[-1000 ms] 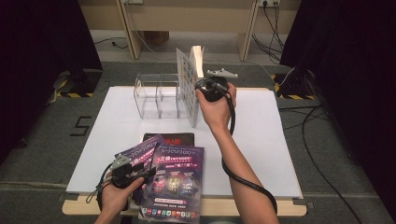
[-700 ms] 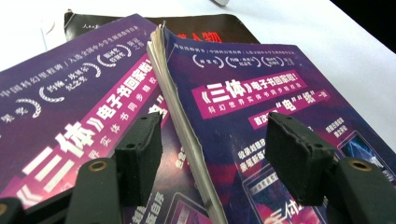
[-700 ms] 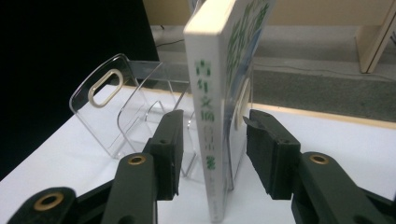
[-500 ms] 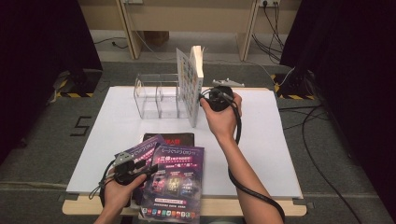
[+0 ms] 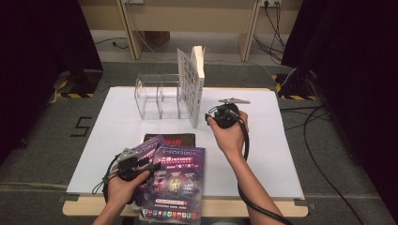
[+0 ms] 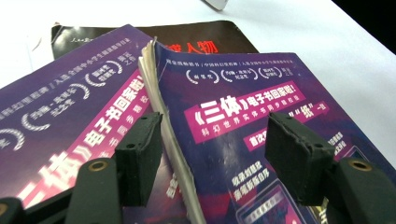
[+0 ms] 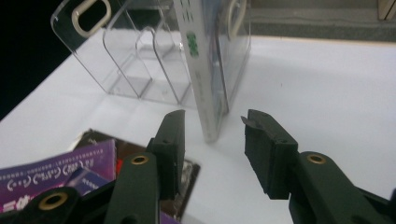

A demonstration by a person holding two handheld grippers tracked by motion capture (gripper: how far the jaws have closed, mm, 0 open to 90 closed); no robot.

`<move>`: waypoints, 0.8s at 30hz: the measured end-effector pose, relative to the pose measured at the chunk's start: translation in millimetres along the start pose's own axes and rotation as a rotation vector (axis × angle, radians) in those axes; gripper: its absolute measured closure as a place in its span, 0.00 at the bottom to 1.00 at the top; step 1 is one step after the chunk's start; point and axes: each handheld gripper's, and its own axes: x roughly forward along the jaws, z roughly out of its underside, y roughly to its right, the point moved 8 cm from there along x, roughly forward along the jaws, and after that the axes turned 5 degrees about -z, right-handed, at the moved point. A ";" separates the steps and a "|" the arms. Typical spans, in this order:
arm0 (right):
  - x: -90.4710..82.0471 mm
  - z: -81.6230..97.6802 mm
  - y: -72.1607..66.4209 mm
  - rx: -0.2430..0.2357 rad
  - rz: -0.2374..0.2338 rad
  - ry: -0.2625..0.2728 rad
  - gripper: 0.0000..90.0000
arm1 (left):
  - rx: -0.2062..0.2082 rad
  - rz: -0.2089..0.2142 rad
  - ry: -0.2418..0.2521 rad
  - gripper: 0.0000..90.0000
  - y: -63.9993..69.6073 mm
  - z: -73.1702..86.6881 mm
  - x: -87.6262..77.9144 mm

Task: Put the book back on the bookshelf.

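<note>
Looking down from the high view, the left gripper (image 5: 152, 165) rests over the purple magazines (image 5: 176, 180) at the table's (image 5: 281, 154) near edge, while the right gripper (image 5: 211, 117) hangs just right of the upright book (image 5: 192, 86) standing in the clear rack (image 5: 157, 96).

Along the left gripper view, the left gripper (image 6: 212, 154) stands wide open, its jaws straddling the frayed spine edge of the top magazine (image 6: 261, 107) beneath, pinching nothing.

Along the right gripper view, the right gripper (image 7: 212, 140) has just been closing slightly yet stays wide and empty; the book's (image 7: 205, 79) lower end stands just beyond its jaws.
</note>
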 end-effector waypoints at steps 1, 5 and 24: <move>0.6 4.0 1.4 0.004 -0.003 -0.007 0.65 | -0.003 -0.003 -0.002 0.40 -0.2 -0.7 1.6; 3.3 22.3 5.6 0.022 -0.011 -0.052 0.65 | -0.005 -0.012 -0.010 0.40 -2.3 -1.8 6.4; 31.9 90.8 3.8 0.087 -0.076 -0.246 0.64 | -0.021 -0.020 -0.033 0.40 -6.5 4.4 15.8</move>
